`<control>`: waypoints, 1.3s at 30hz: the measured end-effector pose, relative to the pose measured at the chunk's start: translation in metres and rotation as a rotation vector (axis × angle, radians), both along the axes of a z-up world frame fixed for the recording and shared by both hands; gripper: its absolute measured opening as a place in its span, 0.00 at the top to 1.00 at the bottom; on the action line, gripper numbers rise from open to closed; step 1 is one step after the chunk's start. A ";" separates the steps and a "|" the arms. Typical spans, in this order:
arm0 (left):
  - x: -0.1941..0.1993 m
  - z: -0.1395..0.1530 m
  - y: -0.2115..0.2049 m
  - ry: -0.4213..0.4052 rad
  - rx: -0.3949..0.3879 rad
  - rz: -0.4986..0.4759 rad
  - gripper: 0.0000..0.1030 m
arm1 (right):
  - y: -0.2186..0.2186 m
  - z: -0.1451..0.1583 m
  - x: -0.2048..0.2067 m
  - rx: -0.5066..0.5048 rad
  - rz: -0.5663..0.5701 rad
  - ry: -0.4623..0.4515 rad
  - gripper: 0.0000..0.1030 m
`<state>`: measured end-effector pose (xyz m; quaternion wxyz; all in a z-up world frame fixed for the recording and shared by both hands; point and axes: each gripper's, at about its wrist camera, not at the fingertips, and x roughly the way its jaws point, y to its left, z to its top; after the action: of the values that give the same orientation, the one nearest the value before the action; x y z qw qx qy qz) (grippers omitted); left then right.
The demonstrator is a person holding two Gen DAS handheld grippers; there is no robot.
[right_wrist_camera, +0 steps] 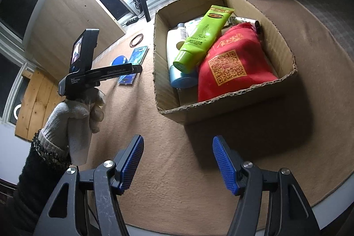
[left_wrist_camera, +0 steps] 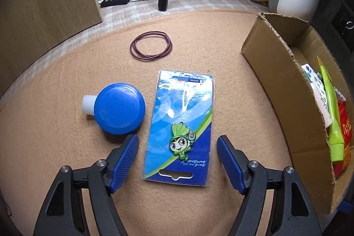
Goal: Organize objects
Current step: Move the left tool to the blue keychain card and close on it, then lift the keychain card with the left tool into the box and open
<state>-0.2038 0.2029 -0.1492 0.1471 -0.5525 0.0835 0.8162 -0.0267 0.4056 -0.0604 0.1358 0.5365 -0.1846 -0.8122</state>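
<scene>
The left gripper (left_wrist_camera: 177, 159) hangs over the blue carded pin pack (left_wrist_camera: 180, 127) with its jaws spread to either side of the card's near end and nothing pinched, while the right gripper (right_wrist_camera: 178, 162) waits spread and empty over the tan mat (right_wrist_camera: 177, 169), just in front of the cardboard box (right_wrist_camera: 225, 103). That pack lies flat and thin on the mat, so the pads could skid off its glossy sleeve. The blue round container (left_wrist_camera: 119, 108) sits just beside the left pad and could get knocked.
</scene>
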 end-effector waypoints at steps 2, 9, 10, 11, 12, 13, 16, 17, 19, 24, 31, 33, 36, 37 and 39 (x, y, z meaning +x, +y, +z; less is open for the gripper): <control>0.003 0.001 0.001 0.006 0.000 -0.007 0.36 | 0.002 0.000 0.000 -0.002 -0.007 0.001 0.41; 0.015 0.004 -0.002 -0.010 0.029 -0.021 0.42 | 0.002 0.002 -0.004 -0.004 -0.005 0.009 0.41; 0.018 0.005 -0.003 -0.014 0.035 -0.021 0.42 | 0.000 0.003 -0.005 -0.006 -0.002 0.011 0.41; 0.023 0.005 -0.004 -0.018 0.041 -0.022 0.42 | -0.001 0.003 -0.006 -0.007 0.001 0.013 0.41; 0.027 0.006 -0.005 -0.018 0.044 -0.025 0.42 | -0.001 0.003 -0.006 -0.008 0.004 0.014 0.41; 0.033 0.006 -0.005 -0.018 0.044 -0.026 0.42 | -0.002 0.003 -0.007 -0.008 0.008 0.015 0.41; 0.055 0.007 -0.006 -0.011 0.034 -0.043 0.42 | -0.005 0.005 -0.008 -0.011 0.022 0.020 0.41; 0.064 0.007 -0.007 -0.013 0.037 -0.045 0.42 | -0.006 0.005 -0.008 -0.010 0.026 0.022 0.41; 0.078 0.007 -0.012 -0.010 0.039 -0.043 0.42 | -0.007 0.006 -0.008 -0.007 0.031 0.025 0.41; 0.113 0.008 -0.016 -0.009 0.026 -0.056 0.42 | -0.009 0.007 -0.007 0.015 0.043 0.034 0.41; 0.115 0.007 -0.023 0.003 0.023 -0.002 0.30 | -0.017 0.015 0.000 0.139 0.067 0.072 0.41; 0.114 0.007 -0.022 0.008 0.024 -0.002 0.30 | -0.018 0.017 0.002 0.162 0.069 0.084 0.41; 0.113 0.008 -0.022 0.020 0.022 -0.004 0.36 | -0.017 0.019 0.003 0.187 0.064 0.096 0.41; 0.113 0.008 -0.023 0.022 0.022 -0.002 0.39 | -0.016 0.020 0.004 0.199 0.059 0.100 0.41; 0.112 0.009 -0.023 0.017 0.029 -0.001 0.43 | -0.014 0.021 0.005 0.226 0.049 0.110 0.41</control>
<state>-0.0917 0.1799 -0.1398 0.1547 -0.5432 0.0730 0.8220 -0.0216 0.3918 -0.0391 0.1044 0.5072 -0.0710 -0.8525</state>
